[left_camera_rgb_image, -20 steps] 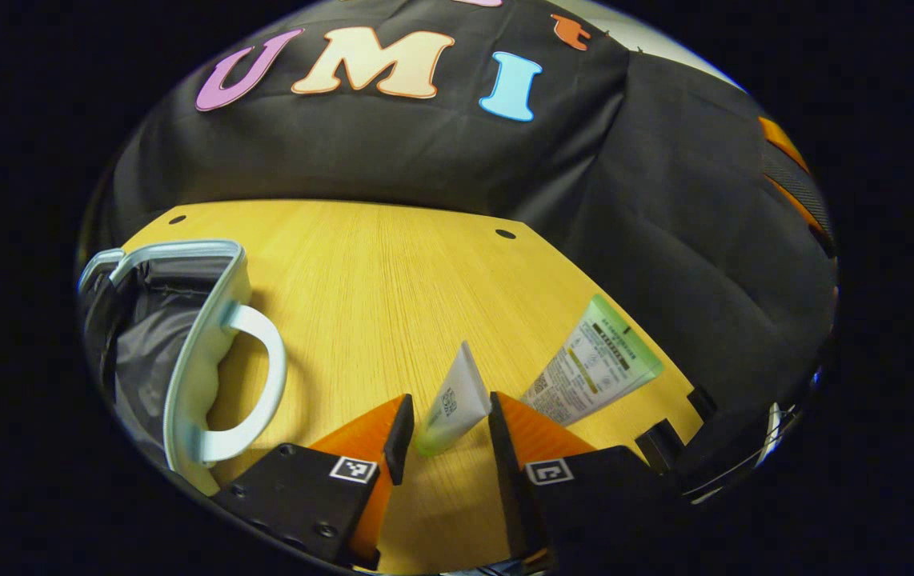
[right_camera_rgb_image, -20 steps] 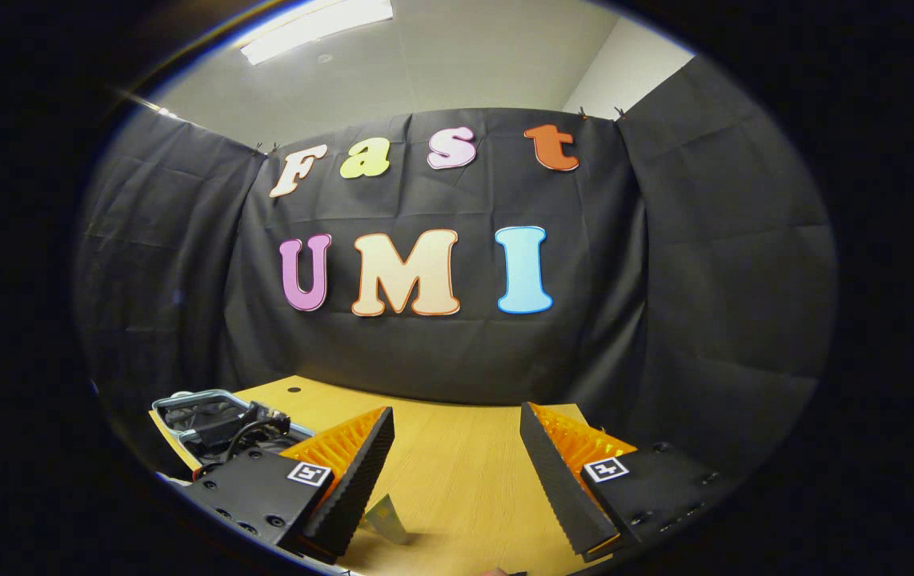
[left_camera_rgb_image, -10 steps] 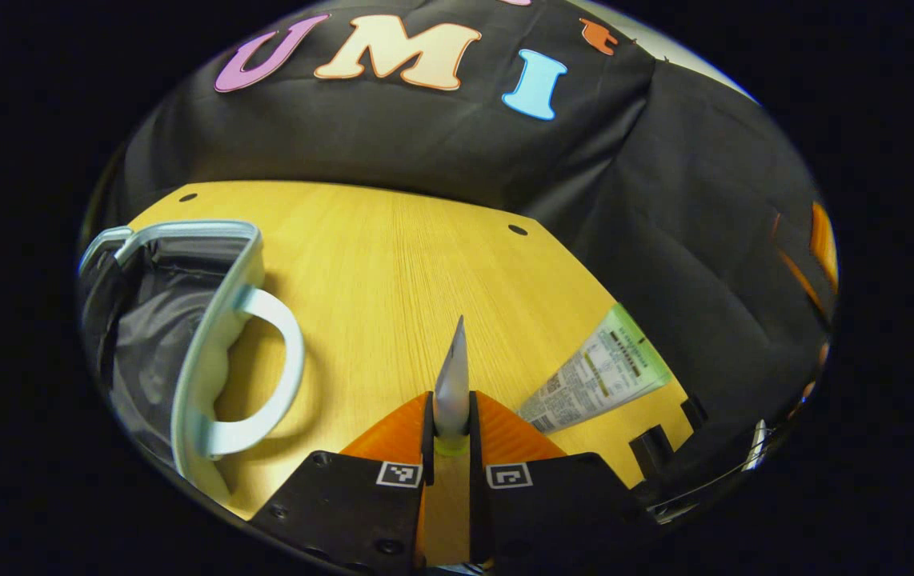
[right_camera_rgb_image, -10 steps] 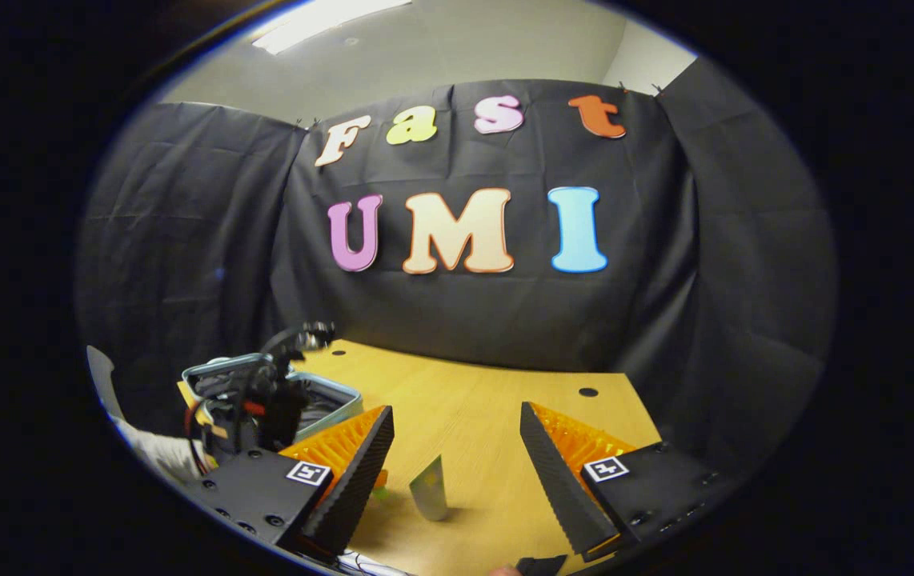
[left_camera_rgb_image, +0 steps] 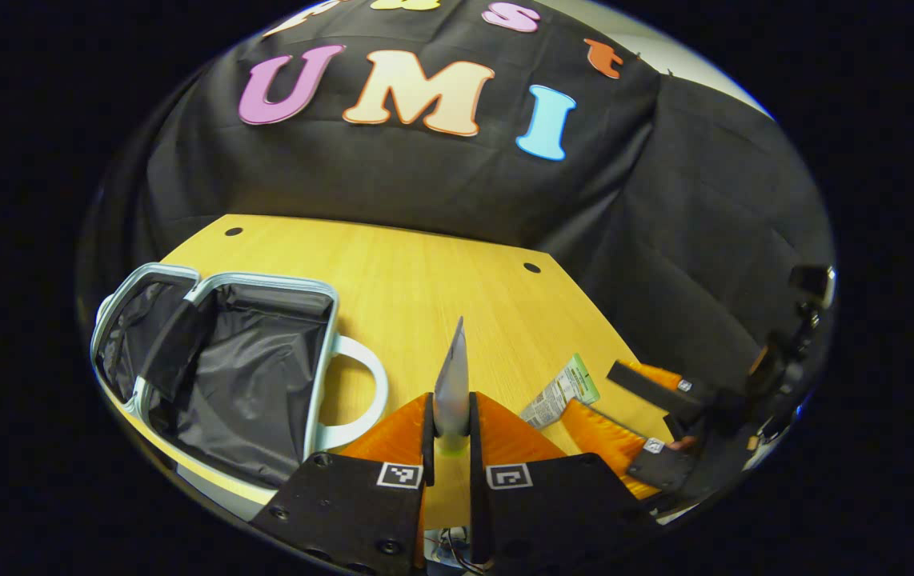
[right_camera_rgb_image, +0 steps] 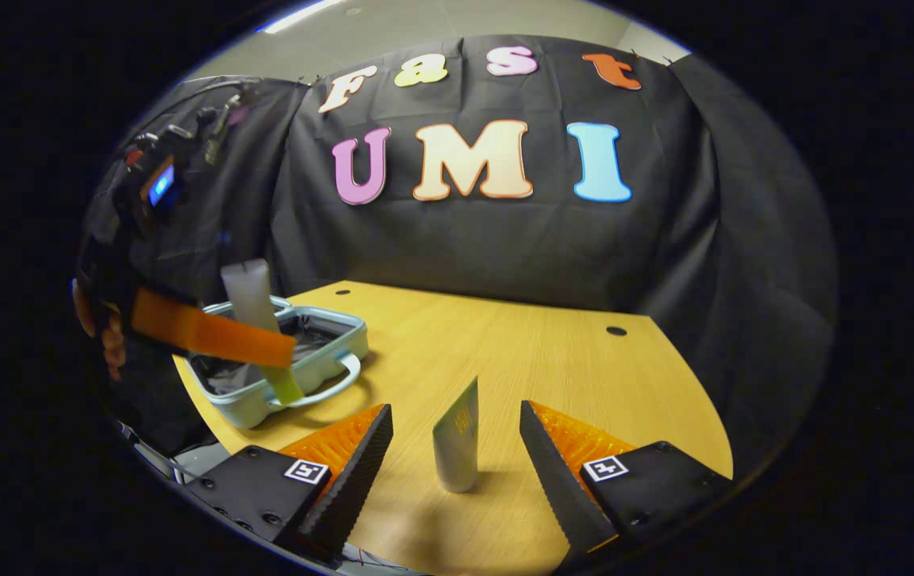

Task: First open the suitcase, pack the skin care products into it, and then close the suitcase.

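Two skin care tubes and one suitcase are in play on the pale wooden table [left_camera_rgb_image: 425,272].

In the left gripper view, the left gripper [left_camera_rgb_image: 450,424] is closed on the first tube, a slim white plastic tube with a green cap [left_camera_rgb_image: 451,384], both fingers pressed against its lower end so that it stands up between them, clear of the table. At about 9 o'clock from it lies the small pale blue hard-shell suitcase [left_camera_rgb_image: 321,352], open, its black fabric lining exposed and its curved handle toward the gripper. At about 3 o'clock, the right gripper [left_camera_rgb_image: 625,408] hangs over the second tube.

In the right gripper view, the right gripper [right_camera_rgb_image: 457,448] has its fingers spread wide with a gap on either side of the second tube, a white and green plastic tube with printed label [right_camera_rgb_image: 459,444], which lies on the table between them, touched by neither finger. At about 10 o'clock, the left gripper [right_camera_rgb_image: 265,348] holds the first tube [right_camera_rgb_image: 249,296] upright over the near rim of the open suitcase [right_camera_rgb_image: 321,364], with a hand [right_camera_rgb_image: 105,336] behind it.
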{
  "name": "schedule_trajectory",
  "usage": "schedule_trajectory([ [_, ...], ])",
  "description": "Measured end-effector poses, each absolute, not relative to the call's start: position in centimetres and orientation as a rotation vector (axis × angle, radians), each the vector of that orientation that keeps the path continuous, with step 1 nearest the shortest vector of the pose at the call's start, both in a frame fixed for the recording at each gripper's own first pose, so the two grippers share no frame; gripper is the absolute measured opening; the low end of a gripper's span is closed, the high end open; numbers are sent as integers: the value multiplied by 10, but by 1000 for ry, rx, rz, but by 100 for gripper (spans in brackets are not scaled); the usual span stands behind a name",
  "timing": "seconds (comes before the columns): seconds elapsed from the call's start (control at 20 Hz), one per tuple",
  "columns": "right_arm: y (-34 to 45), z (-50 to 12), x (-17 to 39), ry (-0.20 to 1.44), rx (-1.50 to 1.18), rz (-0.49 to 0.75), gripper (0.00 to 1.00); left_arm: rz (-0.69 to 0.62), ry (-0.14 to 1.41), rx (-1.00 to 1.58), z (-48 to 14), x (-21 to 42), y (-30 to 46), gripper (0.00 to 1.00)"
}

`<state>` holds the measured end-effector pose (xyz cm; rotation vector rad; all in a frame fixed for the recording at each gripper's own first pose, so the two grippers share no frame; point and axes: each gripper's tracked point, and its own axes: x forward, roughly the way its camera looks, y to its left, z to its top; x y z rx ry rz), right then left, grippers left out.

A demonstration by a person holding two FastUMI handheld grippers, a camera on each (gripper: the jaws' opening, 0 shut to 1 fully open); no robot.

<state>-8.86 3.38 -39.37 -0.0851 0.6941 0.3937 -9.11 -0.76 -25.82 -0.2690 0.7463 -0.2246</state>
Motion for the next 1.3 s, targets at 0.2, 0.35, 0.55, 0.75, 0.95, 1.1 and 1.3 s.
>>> schedule_trajectory([
  [0.2, 32, -438, -94, 783, -87, 368, 88, -134, 756, -280, -255, -106, 28, 14],
  [0.35, 30, -453, -99, 821, -89, 357, 60, -72, 779, -279, -259, -118, 52, 14],
  [0.55, 41, -460, -101, 844, -83, 382, 34, -24, 796, -293, -261, -128, 66, 14],
  [0.75, 43, -459, -95, 891, -73, 373, 29, 1, 837, -260, -266, -134, 85, 14],
  [0.95, 69, -445, -91, 926, -28, 398, 29, 45, 925, -185, -283, -138, 126, 14],
  [1.1, 104, -416, -87, 942, 73, 412, 29, 67, 988, -172, -298, -129, 153, 14],
  [1.3, 159, -378, -79, 941, 129, 478, 29, 84, 1064, -155, -321, -123, 183, 14],
])
